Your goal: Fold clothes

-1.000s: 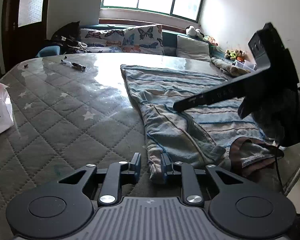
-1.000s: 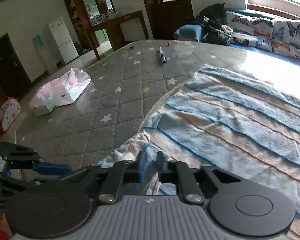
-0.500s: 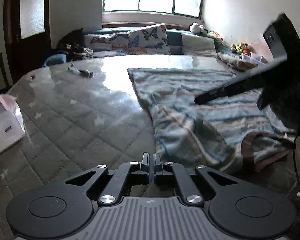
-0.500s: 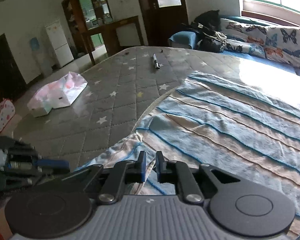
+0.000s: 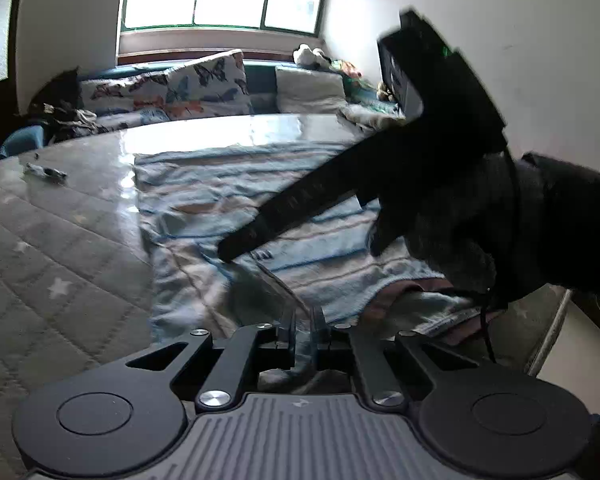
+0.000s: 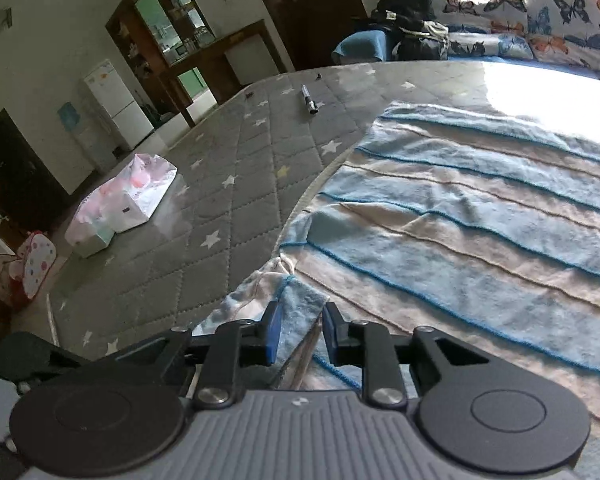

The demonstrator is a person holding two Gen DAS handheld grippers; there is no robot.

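A blue and beige striped sweater (image 5: 228,184) lies spread on a grey quilted mattress (image 5: 52,264); it also shows in the right wrist view (image 6: 460,216). My left gripper (image 5: 302,320) is shut on a fold of the sweater's near edge and holds it raised. My right gripper (image 6: 298,332) is open, its blue-padded fingers on either side of a sweater corner (image 6: 296,292). In the left wrist view the right gripper (image 5: 260,236) reaches in from the right over the sweater.
A pink and white bag (image 6: 128,196) lies at the mattress's left side. A pen (image 6: 310,100) lies at the far end. Butterfly cushions (image 5: 204,84) line a bench under the window. The mattress's right edge (image 5: 548,328) is close by.
My left gripper closed, then moved right onto the sweater's edge and lifted a fold. My right gripper opened wider and slid along the sweater toward its corner.
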